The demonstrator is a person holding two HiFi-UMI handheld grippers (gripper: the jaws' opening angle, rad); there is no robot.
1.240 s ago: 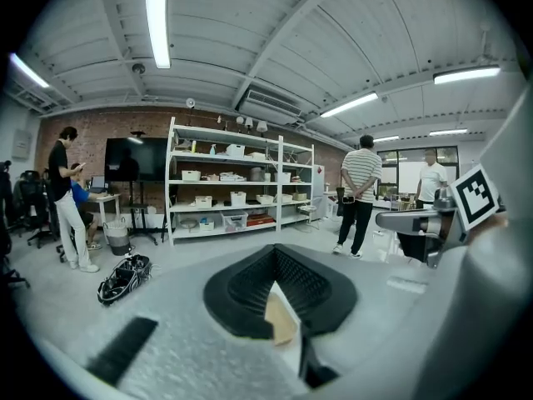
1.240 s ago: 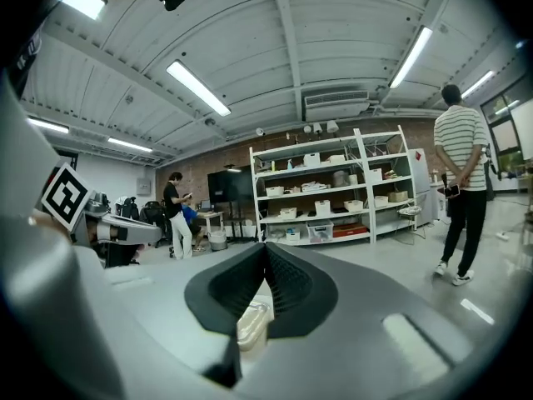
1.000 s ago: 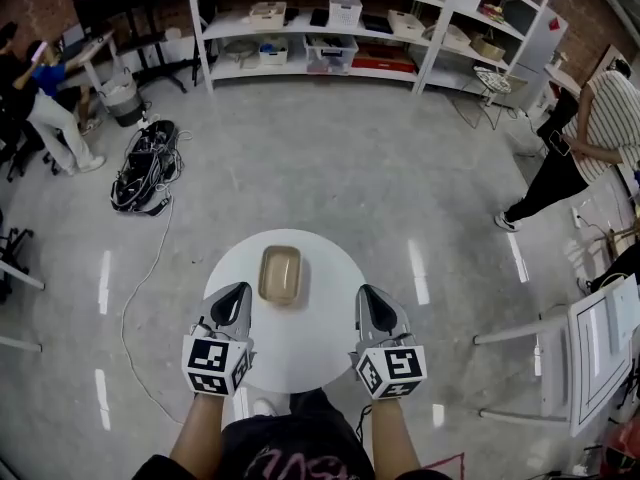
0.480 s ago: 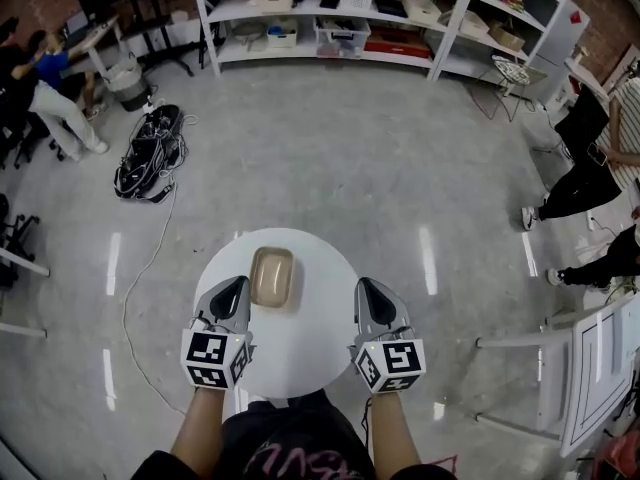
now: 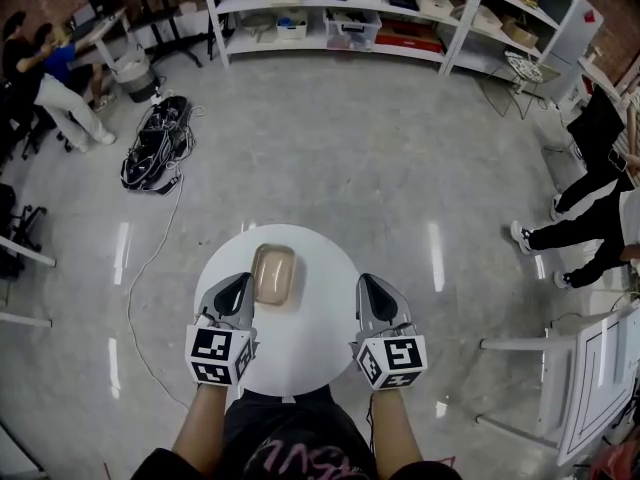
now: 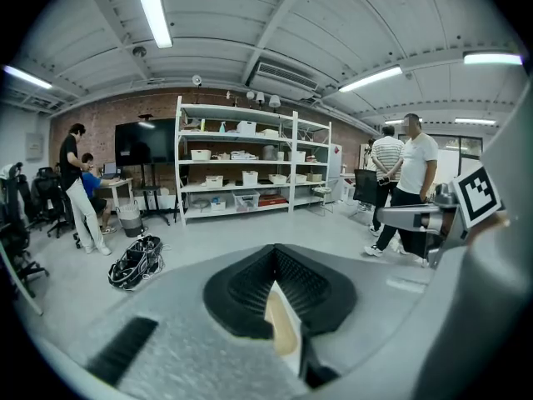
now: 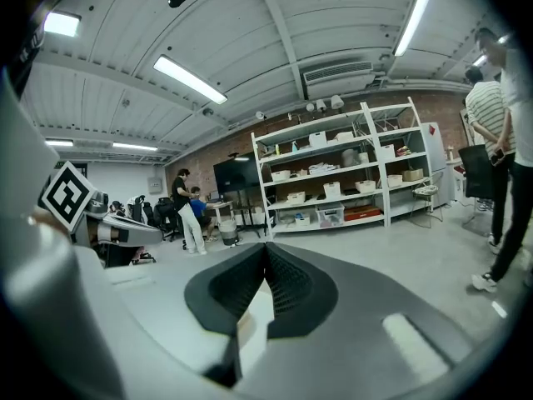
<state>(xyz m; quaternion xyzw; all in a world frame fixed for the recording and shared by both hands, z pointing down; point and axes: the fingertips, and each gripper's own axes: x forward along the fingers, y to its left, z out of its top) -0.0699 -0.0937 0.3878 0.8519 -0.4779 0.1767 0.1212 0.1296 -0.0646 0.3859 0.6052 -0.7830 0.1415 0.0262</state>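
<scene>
Head view: your left hand-held gripper [image 5: 238,286] and right hand-held gripper [image 5: 370,290] hover low over the round white bench [image 5: 300,343], about where they were a second ago. Both have jaws pressed together, pinching nothing. The tan tray [image 5: 274,274] hasn't moved and lies just beside the left tip. Only the bystanders [image 5: 585,218] at right have shifted.

Both forearms reach forward, side by side; left claw [image 5: 238,284] and right claw [image 5: 368,283] are closed (tips meeting).
</scene>
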